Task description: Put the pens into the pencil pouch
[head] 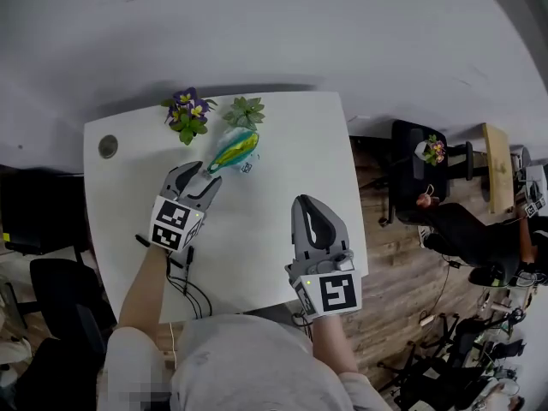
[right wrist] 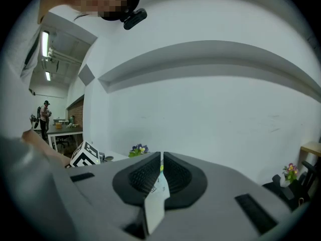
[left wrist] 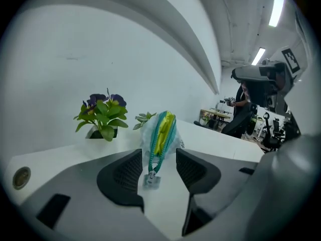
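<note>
The pencil pouch (head: 233,150), clear with a teal zipper and yellow inside, lies at the back middle of the white table (head: 282,169). My left gripper (head: 205,175) is open just in front of it, its jaws pointing at the pouch's near end. In the left gripper view the pouch (left wrist: 161,134) stands beyond the spread jaws, and its zipper pull (left wrist: 151,179) lies on the table between them, untouched. My right gripper (head: 310,202) hovers over the table's front right, shut. In its own view the right gripper (right wrist: 161,172) pinches a thin white slip (right wrist: 155,200). No pens show.
A purple-flowered pot plant (head: 188,114) and a small green succulent (head: 244,111) stand right behind the pouch. A round cable grommet (head: 108,146) sits at the table's left back. Black cables (head: 184,272) lie near the front edge. Chairs (head: 411,169) stand past the table's right edge.
</note>
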`<action>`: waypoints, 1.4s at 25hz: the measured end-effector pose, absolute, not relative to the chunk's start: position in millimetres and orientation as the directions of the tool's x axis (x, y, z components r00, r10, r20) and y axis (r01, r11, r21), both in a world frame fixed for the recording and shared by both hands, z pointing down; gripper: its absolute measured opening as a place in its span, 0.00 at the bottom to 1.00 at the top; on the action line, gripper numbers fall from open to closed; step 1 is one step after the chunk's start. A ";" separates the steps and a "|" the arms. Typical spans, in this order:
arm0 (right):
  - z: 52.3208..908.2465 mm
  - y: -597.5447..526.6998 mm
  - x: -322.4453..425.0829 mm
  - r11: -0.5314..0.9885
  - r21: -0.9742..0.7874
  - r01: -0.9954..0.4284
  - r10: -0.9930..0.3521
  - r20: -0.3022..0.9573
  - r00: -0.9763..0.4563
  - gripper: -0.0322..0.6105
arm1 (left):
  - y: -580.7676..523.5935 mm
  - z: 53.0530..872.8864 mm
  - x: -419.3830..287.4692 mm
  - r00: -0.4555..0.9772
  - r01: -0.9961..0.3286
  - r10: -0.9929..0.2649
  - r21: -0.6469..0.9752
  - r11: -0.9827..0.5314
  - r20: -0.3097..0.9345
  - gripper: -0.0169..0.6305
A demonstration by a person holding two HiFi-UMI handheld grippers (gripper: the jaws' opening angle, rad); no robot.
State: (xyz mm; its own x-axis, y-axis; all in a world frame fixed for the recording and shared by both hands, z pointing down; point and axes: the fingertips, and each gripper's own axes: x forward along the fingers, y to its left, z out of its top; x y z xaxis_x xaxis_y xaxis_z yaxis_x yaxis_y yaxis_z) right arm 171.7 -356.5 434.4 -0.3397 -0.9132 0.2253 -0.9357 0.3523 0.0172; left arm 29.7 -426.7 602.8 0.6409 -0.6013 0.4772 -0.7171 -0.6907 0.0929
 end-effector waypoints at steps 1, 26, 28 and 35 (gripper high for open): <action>436.6 -356.7 172.0 0.347 0.020 -0.938 -0.914 0.231 -0.333 0.11 | -428.5 608.4 29.7 0.640 -0.716 -0.597 0.092 -0.692 0.484 0.33; 429.3 -339.4 165.9 0.370 0.050 -0.928 -0.910 0.221 -0.351 0.11 | -424.0 548.1 36.3 0.675 -0.714 -0.626 0.130 -0.688 0.391 0.12; 422.0 -335.9 165.8 0.379 0.049 -0.924 -0.910 0.201 -0.362 0.11 | -416.1 529.8 34.6 0.673 -0.720 -0.641 0.124 -0.683 0.369 0.11; 406.8 -320.2 155.6 0.443 0.053 -0.895 -0.889 0.153 -0.431 0.11 | -375.1 476.4 21.2 0.654 -0.747 -0.697 0.105 -0.657 0.293 0.11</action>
